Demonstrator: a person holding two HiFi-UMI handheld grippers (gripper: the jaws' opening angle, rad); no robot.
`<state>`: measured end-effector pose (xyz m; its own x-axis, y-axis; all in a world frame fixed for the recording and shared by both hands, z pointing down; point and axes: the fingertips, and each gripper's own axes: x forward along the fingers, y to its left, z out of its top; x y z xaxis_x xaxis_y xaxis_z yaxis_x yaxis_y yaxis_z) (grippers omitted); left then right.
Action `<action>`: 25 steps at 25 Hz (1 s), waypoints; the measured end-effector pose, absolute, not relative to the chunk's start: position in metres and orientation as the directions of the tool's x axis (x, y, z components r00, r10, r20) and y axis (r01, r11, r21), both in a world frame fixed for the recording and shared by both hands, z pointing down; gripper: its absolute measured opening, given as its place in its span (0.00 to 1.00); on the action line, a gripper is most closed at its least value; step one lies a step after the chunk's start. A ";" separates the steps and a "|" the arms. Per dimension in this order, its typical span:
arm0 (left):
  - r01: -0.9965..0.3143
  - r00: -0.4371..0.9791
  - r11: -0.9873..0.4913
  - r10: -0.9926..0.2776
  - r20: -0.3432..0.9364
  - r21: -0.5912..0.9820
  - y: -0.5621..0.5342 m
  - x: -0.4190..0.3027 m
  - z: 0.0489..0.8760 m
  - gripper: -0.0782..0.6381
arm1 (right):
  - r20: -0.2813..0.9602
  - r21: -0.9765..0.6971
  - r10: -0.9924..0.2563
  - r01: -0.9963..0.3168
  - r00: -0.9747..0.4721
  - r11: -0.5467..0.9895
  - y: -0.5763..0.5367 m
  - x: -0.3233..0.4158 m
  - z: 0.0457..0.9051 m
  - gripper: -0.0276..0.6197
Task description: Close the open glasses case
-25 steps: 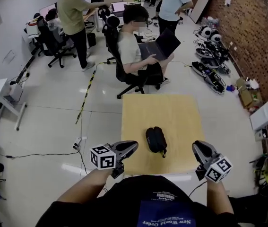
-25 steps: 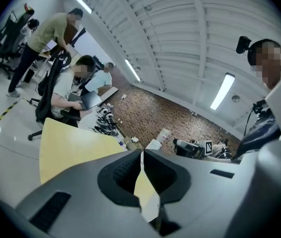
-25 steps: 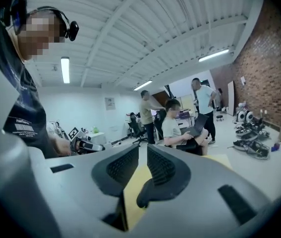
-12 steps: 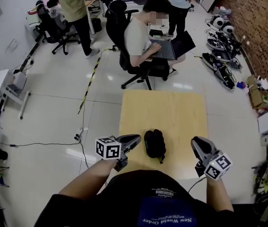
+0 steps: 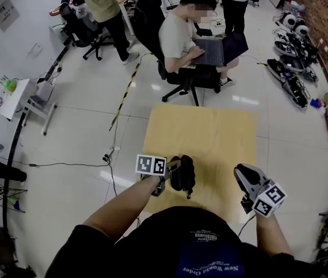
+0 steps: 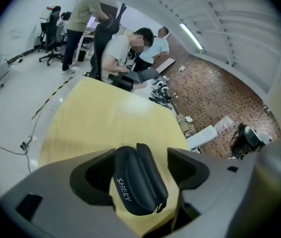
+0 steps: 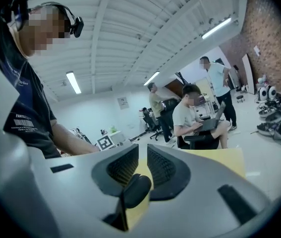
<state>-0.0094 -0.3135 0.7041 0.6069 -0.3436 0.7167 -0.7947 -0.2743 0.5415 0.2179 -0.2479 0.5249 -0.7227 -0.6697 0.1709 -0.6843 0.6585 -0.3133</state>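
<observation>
A black zip glasses case [image 5: 182, 171] [image 6: 135, 180] lies near the front edge of the light wooden table [image 5: 210, 132]. Its two halves rest close together, with a seam showing between them. My left gripper [image 5: 174, 169] [image 6: 142, 155] points down at the case from the left. Its jaws are opening on either side of the case, and the pads are clear of it. My right gripper [image 5: 242, 170] [image 7: 146, 155] hovers over the table's front right part, apart from the case. Its jaws are almost together and nothing is between them. The case [image 7: 136, 190] shows beyond them.
A person with a laptop [image 5: 192, 39] sits in an office chair just past the table's far edge. Other people stand further back. A cable [image 5: 65, 165] runs over the floor at the left. Gear [image 5: 294, 74] lies along the brick wall at the right.
My left gripper has swung right and down from beside the table to the case, and its jaws have gone from shut to spread around it. The right gripper has shifted only slightly.
</observation>
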 end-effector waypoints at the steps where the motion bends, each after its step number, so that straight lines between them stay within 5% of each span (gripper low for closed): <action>1: -0.816 0.577 -0.253 -0.320 0.751 0.519 -0.314 -0.007 0.715 0.58 | 0.172 -0.323 -0.671 -0.685 -0.721 0.653 -0.246 0.222 0.528 0.08; 5: -0.871 0.485 -0.205 -0.218 0.847 0.446 -0.318 -0.002 0.752 0.79 | 0.180 -0.337 -0.695 -0.708 -0.696 0.621 -0.241 0.237 0.537 0.08; 8: -0.886 0.451 -0.196 -0.146 0.880 0.421 -0.318 0.003 0.773 0.85 | 0.184 -0.357 -0.720 -0.728 -0.669 0.586 -0.234 0.242 0.542 0.08; 22: -0.914 0.382 -0.169 -0.048 0.923 0.369 -0.328 0.011 0.808 0.85 | 0.223 -0.396 -0.744 -0.756 -0.630 0.521 -0.225 0.243 0.560 0.08; 25: -0.879 0.463 -0.143 -0.033 0.886 0.455 -0.325 0.011 0.801 0.75 | 0.216 -0.391 -0.740 -0.751 -0.637 0.532 -0.228 0.240 0.557 0.08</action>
<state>0.0110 -0.3251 0.8009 0.4633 -0.0327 0.8856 -0.8790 -0.1435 0.4546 0.2397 -0.2278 0.5572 -0.6366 -0.7403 0.2161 -0.7512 0.5319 -0.3909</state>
